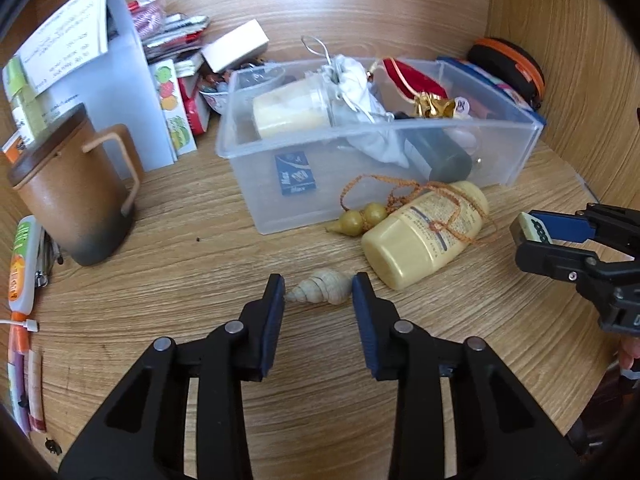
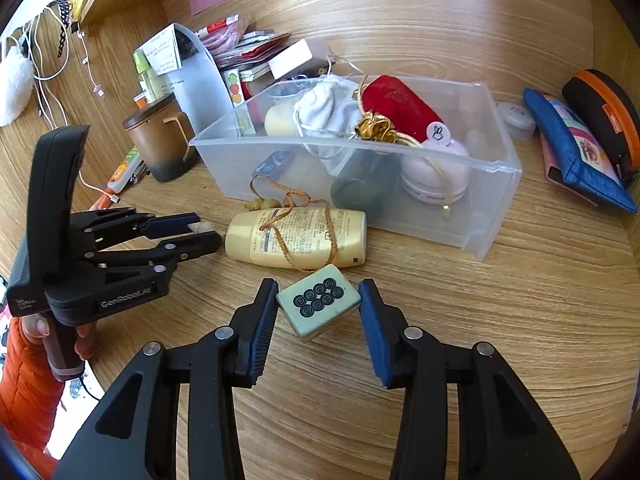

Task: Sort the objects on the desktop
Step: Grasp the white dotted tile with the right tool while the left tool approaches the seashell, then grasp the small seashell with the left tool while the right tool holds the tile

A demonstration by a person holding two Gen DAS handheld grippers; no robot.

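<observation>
Beige seashell [image 1: 320,287] is bracketed by the left gripper [image 1: 318,294], pads touching its ends, so it should be squeezed gently, while, at twelve o'clock, the mahjong tile [image 2: 318,300] is pinched cornerwise between the right gripper [image 2: 319,308] pads, needing squaring.

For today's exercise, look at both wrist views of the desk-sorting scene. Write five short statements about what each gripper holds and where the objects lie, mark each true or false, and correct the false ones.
1. The left gripper has a seashell between its jaws. True.
2. The right gripper holds a mahjong tile. True.
3. The yellow bottle lies inside the clear bin. False: it lies on the desk in front of the bin.
4. The brown mug is uncovered. False: a dark lid sits on it.
5. The red pouch lies in the bin. True.
</observation>
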